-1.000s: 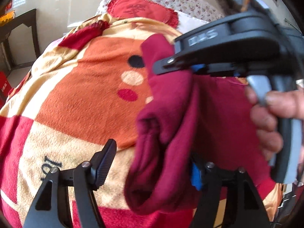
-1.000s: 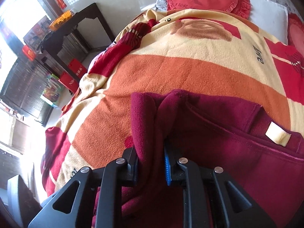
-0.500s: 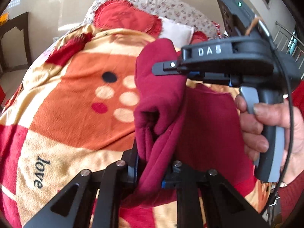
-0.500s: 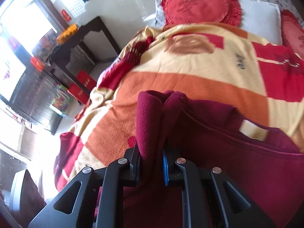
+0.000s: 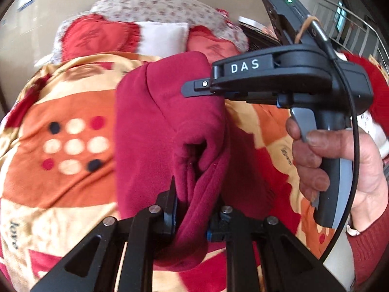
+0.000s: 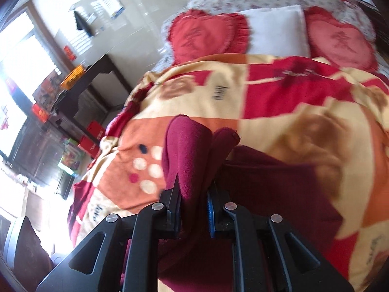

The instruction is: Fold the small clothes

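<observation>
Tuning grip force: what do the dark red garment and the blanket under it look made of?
Dark red garment: looks like fleece or brushed knit, matte with a fuzzy nap, bunching in thick soft rolls. Blanket: probably plush printed fleece, short soft pile, slight sheen; motion blur leaves the weave unclear. Both grippers are shut on the garment.

The garment (image 5: pixel 167 126) hangs above the blanket (image 5: pixel 73 170), pillows (image 6: pixel 274 31) behind.

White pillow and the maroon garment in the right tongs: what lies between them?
In the right wrist view, only the patterned blanket lies between the white pillow and the maroon garment clamped in the right tongs.
</observation>
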`<state>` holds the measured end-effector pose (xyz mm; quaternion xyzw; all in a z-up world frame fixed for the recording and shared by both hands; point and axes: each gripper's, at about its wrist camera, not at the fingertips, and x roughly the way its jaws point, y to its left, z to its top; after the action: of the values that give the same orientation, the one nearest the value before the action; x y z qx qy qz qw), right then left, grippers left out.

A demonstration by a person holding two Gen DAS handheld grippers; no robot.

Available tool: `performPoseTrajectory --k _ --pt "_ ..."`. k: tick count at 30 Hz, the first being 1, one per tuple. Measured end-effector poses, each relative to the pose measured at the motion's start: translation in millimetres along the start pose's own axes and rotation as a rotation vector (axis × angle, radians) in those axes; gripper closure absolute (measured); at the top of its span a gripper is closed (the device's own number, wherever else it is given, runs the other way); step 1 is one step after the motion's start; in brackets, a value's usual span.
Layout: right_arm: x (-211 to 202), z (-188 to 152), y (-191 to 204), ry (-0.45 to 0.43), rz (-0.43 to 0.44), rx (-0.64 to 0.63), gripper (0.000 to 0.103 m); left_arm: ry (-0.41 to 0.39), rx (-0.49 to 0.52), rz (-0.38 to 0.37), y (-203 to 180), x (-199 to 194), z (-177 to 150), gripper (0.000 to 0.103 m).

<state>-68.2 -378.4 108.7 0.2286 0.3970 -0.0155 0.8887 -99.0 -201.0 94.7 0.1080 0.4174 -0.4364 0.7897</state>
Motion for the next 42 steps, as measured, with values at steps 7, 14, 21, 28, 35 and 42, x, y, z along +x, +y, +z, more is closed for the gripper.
performPoseTrajectory --k 7,14,21,28,35,42 --pt "-16.6 -34.9 -79.6 0.001 -0.041 0.143 0.103 0.064 0.065 0.001 -42.8 42.3 -14.1 0.087" --pt "4.2 -59.5 -113.4 -0.002 -0.118 0.201 0.1 0.127 0.1 -0.042 -54.9 43.2 -23.8 0.053" --pt "-42.9 -81.0 -101.1 -0.035 -0.065 0.23 0.082 0.007 0.131 0.09 -13.8 -15.7 -34.7 0.038" --pt "-43.7 -119.3 -63.7 0.04 0.076 0.238 0.066 0.072 0.044 0.215 25.6 17.9 -45.1 0.039" --pt "-44.0 -130.6 -58.6 0.021 -0.033 0.17 0.103 0.092 0.053 0.212 20.5 21.4 -55.9 0.038" --pt "-38.3 -148.1 -77.4 0.057 -0.084 0.179 0.103 0.094 0.048 0.21 14.5 26.9 -52.1 0.038"
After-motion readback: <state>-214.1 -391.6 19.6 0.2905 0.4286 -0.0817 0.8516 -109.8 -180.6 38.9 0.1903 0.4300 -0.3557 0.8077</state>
